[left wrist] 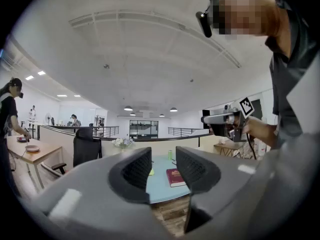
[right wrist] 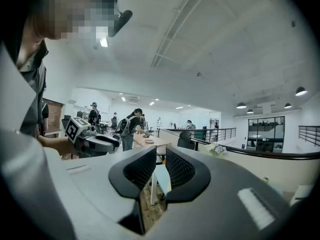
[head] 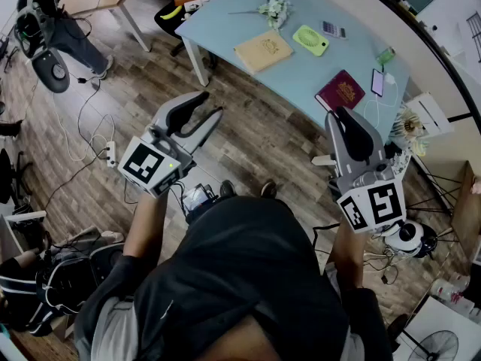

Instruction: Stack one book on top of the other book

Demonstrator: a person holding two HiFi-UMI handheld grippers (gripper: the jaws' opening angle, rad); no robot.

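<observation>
**A:** What is the room like, and the surface?

**B:** An open office with a dark wooden floor (head: 248,145) and trailing cables. The pale blue table (head: 301,77) stands ahead of both grippers, and other people are at desks further off.

**A:** And the grippers?

**B:** The left gripper (head: 213,104) is held level over the floor with its jaws apart and nothing between them. The right gripper (head: 342,115) has its jaws drawn together, and it is empty too.

**A:** Where are the books?

**B:** Both lie flat on the table, covers up, apart from each other and clear of either gripper. The maroon book (head: 340,91) lies just ahead of the right gripper's tips, near the table's near edge. In the left gripper view it shows far off through the gap between the jaws. The tan book (head: 262,50) lies further ahead, beyond the left gripper and off to its right.

**A:** Which way do they run?

**B:** Their long axes are roughly parallel and slant away from the near edge, much the way the left gripper points.
</observation>
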